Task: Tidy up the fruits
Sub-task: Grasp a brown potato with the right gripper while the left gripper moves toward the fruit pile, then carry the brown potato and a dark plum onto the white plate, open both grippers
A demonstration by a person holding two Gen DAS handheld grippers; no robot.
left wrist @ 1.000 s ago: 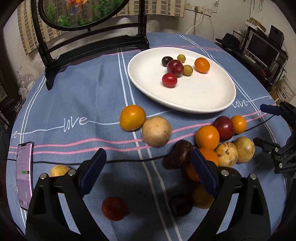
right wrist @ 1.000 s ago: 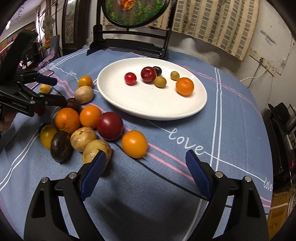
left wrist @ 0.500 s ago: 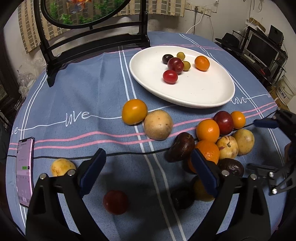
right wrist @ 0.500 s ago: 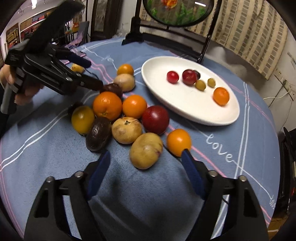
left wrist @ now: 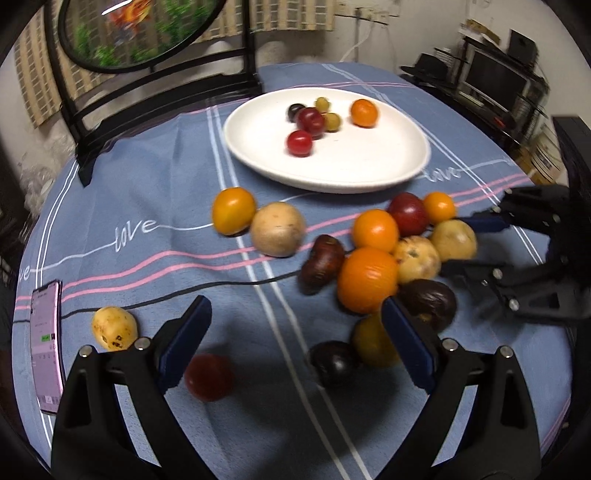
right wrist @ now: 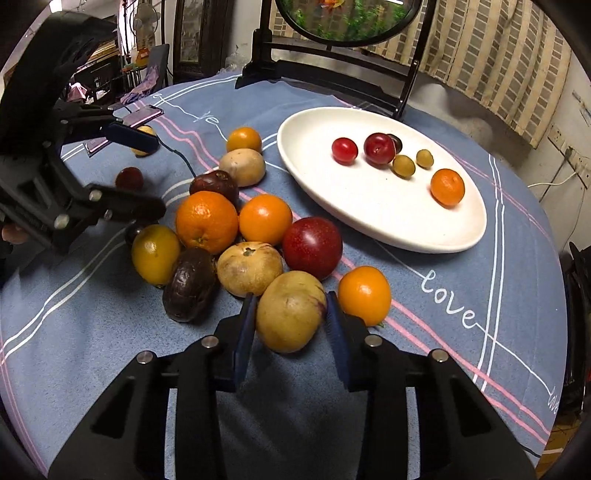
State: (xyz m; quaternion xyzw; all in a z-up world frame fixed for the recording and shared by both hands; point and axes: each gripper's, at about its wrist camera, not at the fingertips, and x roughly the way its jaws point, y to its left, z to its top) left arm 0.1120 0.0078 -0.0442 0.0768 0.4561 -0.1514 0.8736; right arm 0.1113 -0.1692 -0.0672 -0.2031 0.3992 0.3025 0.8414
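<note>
Small dark fruit on white plate [right wrist: 384, 229]: in the right wrist view the dark fruit [right wrist: 396, 141] is mostly hidden behind the red plum [right wrist: 379, 148].
Dark fruit by left gripper [right wrist: 142, 171]: only a sliver of the dark round fruit [right wrist: 133, 233] shows under its lower finger; kind cannot be told.
Phone [left wrist: 46, 347]: cut by the picture's left rim; screen text too small to read.
Yellow fruit [left wrist: 371, 341]: partly covered by the left gripper's [left wrist: 295, 341] right finger.
Right gripper [left wrist: 465, 245]: motion-blurred in the left wrist view; its grip cannot be judged there.
Framed round picture [left wrist: 136, 29]: blurred, top cut off.
</note>
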